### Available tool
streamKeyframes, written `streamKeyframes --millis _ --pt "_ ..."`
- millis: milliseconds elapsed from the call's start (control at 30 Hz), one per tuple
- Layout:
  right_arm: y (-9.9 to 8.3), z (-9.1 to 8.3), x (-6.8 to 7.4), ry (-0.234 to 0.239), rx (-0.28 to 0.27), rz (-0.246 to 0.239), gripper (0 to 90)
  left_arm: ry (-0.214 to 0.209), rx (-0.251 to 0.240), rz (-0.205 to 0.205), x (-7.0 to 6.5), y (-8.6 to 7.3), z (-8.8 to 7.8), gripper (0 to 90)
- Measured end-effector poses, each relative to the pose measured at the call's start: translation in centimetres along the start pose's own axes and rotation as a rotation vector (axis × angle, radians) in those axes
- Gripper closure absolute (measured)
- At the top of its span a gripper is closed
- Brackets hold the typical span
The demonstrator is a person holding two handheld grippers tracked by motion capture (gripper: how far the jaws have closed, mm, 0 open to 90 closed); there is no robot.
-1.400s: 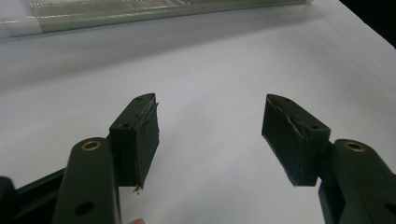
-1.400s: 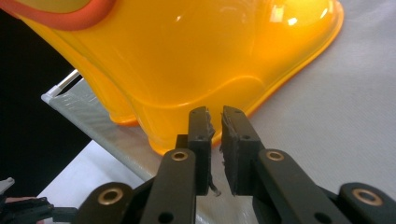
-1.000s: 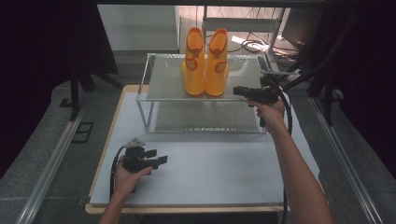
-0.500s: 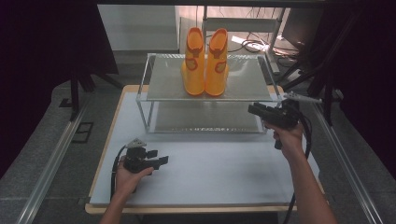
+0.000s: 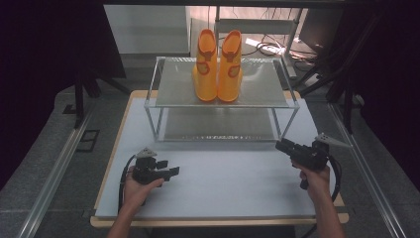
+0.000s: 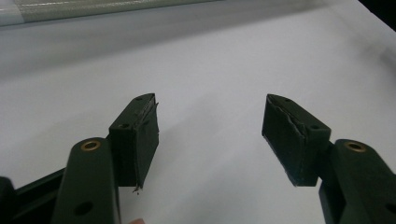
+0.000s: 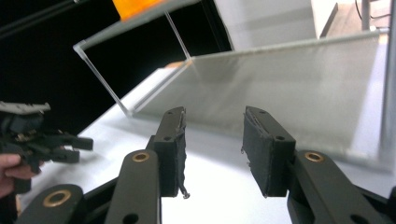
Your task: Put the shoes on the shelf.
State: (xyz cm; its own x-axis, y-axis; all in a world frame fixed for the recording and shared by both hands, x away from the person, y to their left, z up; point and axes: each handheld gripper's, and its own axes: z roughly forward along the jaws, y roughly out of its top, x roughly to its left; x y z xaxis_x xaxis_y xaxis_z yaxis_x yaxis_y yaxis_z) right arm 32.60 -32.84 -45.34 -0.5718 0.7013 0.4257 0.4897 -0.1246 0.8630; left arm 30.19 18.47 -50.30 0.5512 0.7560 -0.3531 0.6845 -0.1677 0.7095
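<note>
Both tongs sat in front of the rack (image 5: 220,101) holding orange boots (image 5: 218,67): left tongs (image 5: 173,171) apart, right tongs (image 5: 280,146) apart, both empty.

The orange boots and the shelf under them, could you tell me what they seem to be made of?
Orange boots: probably rubber or soft plastic, judging by the smooth, seamless, slightly glossy moulded surface. Shelf: thin, shiny metal-looking legs; its decks look like matte grey perforated or meshed sheet, though the fine texture is too small to confirm.
</note>
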Motion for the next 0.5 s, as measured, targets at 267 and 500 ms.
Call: streamKeyframes --millis 267,500 --pt "-0.93 0.5 0.04 -0.005 0.028 -0.018 57.7 -0.002 -0.004 0.0 0.0 0.0 -0.07 36.3" --pt "-1.32 0.89 0.39 -0.026 0.056 -0.051 52.3 -0.001 -0.003 -0.001 0.1 -0.02 -0.06 36.3"
